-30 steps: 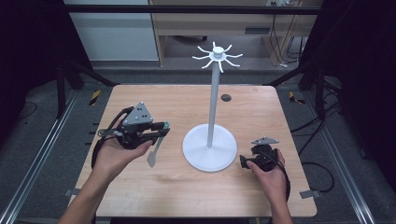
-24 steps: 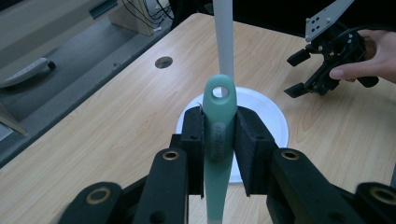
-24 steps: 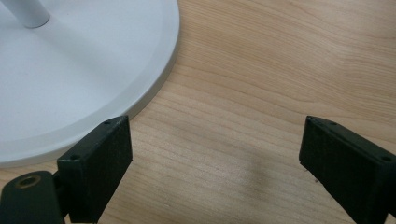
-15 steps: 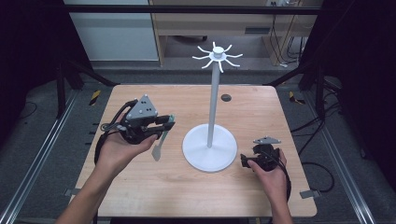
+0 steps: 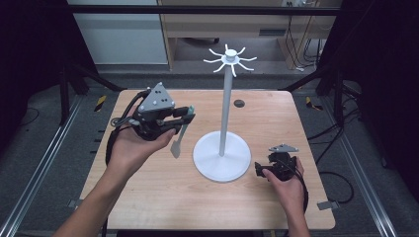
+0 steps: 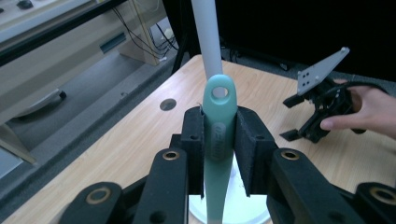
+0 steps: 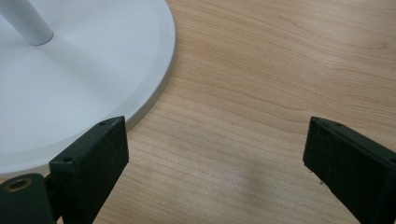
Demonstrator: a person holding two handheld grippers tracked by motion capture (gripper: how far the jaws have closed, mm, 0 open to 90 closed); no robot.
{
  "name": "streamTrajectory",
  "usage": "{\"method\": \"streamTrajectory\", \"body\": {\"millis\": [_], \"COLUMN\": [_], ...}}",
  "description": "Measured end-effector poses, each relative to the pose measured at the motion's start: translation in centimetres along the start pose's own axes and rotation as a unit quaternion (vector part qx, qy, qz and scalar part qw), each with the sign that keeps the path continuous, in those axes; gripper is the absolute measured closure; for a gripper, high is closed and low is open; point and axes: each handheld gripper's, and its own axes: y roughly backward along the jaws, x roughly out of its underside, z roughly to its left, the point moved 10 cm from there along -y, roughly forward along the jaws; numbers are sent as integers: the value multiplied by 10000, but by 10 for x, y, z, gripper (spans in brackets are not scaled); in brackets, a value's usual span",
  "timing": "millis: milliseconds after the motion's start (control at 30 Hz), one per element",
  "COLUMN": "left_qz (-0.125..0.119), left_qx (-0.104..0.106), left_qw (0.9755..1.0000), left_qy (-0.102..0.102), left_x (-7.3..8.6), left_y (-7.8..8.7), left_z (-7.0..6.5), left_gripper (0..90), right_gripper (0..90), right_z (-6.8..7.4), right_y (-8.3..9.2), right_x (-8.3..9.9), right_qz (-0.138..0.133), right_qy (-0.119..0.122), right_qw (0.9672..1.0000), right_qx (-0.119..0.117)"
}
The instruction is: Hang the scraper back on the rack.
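Observation:
My left gripper point(image 5: 186, 115) is shut on a teal-handled utensil point(image 5: 178, 140), which hangs off the table, left of the white stand. In the left gripper view both pads clamp the utensil's handle point(image 6: 218, 128), and its eyelet end pokes out past my left gripper point(image 6: 219, 135) toward the stand's pole point(image 6: 208, 37). The stand point(image 5: 226, 113) has a ring of hooks point(image 5: 230, 58) on top and a round base point(image 5: 221, 157). My right gripper point(image 5: 261, 170) rests low beside the base's right edge. It point(image 7: 212, 149) stands open with nothing between the jaws.
The wooden table point(image 5: 276, 123) has a dark round hole point(image 5: 239, 103) behind the stand. Metal rails run along both sides of the table. Shelving and cables lie beyond the far edge. The right hand and its gripper point(image 6: 322, 109) appear in the left gripper view.
My left gripper has risen and drifted toward the stand with the utensil in it, so the blade now hangs higher above the table. The right gripper has stayed put.

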Motion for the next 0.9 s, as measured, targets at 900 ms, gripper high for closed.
{"method": "streamTrajectory", "body": {"millis": [900], "left_qz": [-436], "left_qx": [-110], "left_qw": [9989], "left_qy": [125], "left_x": [-54], "left_y": [1], "left_z": [3], "left_gripper": [741], "right_gripper": [75], "right_z": [0], "right_y": [0], "right_x": [0], "right_qz": [-1], "right_qy": [-7], "right_qw": [10000], "right_qx": [-11]}}
